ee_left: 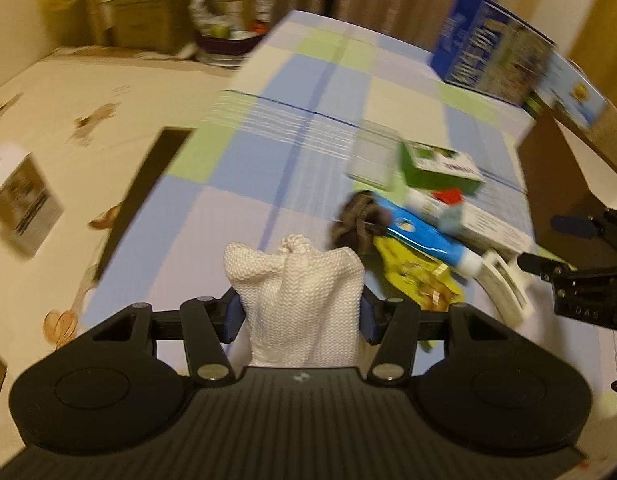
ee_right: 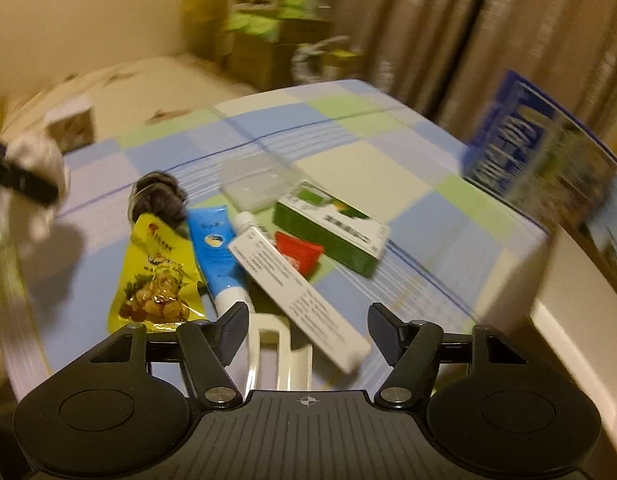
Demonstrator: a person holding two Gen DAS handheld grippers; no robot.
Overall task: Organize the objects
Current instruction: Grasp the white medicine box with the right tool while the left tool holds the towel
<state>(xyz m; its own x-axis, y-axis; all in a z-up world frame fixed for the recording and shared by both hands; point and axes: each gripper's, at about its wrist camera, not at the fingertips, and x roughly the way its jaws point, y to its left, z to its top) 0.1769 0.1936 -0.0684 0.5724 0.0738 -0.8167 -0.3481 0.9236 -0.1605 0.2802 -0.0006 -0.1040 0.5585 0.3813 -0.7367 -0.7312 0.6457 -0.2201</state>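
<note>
A white knitted cloth [ee_left: 296,300] is pinched in the left gripper [ee_left: 298,312] above the checked table [ee_left: 236,184], while the right gripper [ee_right: 308,328] is spread over the clutter, where the white carton [ee_right: 296,292] is best straddled squarely before closure.

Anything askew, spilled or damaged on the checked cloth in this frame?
Nothing looks spilled or damaged, though both views are motion-blurred. The items lie in a loose pile: the long white box rests slantwise across the blue tube. The left gripper holds a white knitted cloth; the right gripper is open.
</note>
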